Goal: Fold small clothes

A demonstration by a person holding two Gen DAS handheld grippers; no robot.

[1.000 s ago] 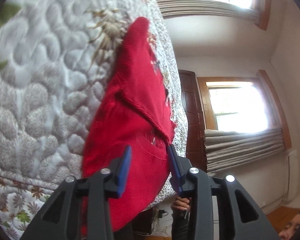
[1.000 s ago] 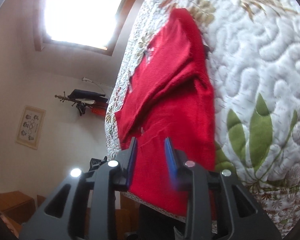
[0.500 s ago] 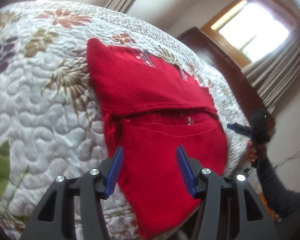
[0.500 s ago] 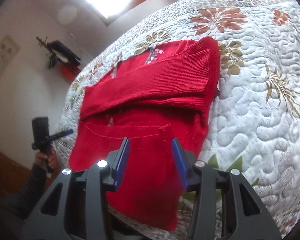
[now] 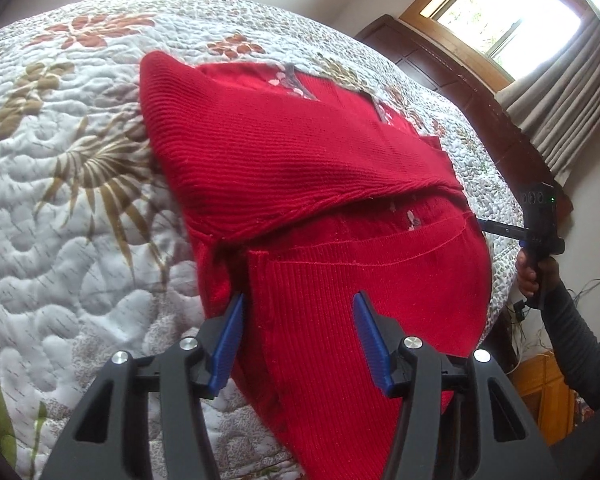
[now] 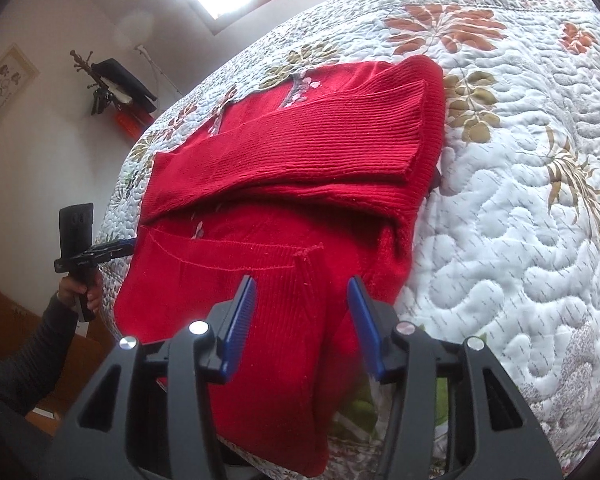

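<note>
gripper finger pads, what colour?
Blue, on black bodies. Clearest in the left wrist view: left gripper, pad.

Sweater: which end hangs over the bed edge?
The near end, beneath the left gripper and right gripper; the far end, sleeve folded across, lies flat on the quilt.

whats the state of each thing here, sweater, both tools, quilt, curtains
sweater: part folded, sleeves laid across the body, hem hanging over the bed edge
left tool: open, empty, over the hem
right tool: open, empty, over the hem
quilt: spread flat under the sweater
curtains: gathered below the window, pane uncovered
</note>
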